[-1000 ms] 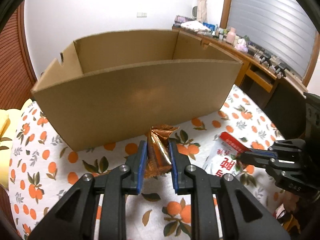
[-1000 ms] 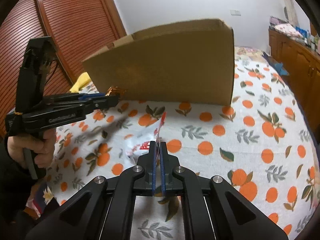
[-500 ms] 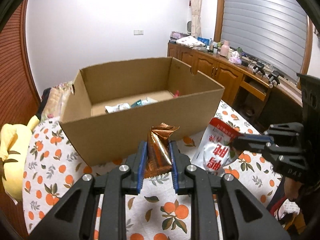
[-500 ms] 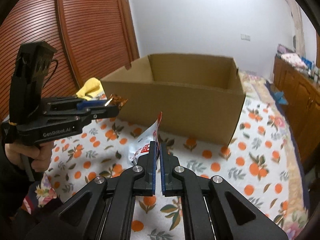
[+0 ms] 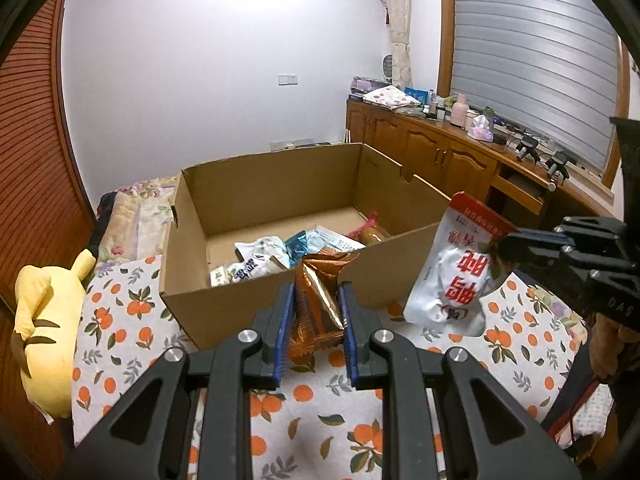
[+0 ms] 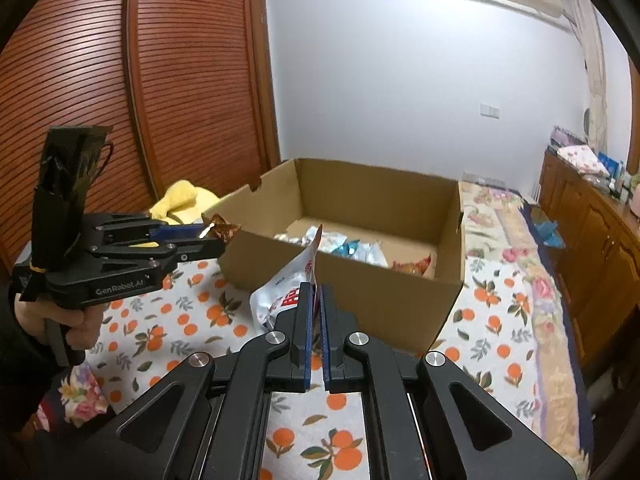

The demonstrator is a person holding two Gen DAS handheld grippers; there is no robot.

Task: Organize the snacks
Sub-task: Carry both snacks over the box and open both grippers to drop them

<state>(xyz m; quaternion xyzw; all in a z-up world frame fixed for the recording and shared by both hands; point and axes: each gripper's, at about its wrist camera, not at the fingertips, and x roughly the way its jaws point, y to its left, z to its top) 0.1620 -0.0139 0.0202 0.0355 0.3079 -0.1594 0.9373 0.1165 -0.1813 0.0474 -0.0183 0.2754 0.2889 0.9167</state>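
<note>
- Left wrist view: a copper foil snack packet (image 5: 318,300) is clamped between the blue pads of the left claw (image 5: 316,320). Just beyond the claw stands an open cardboard box (image 5: 280,300) with snack packets (image 5: 260,262) inside, on an orange-print cloth (image 5: 120,320). To the claw's right, a white pouch with red print (image 5: 456,276) is pinched by the right claw (image 5: 508,246).
- Right wrist view: the right claw (image 6: 316,320) is clenched on the white pouch's (image 6: 280,296) edge; the box (image 6: 360,280) lies ahead, and the left claw (image 6: 208,238), gripped by a hand (image 6: 76,326), is seen to its left with the copper packet (image 6: 222,230).
</note>
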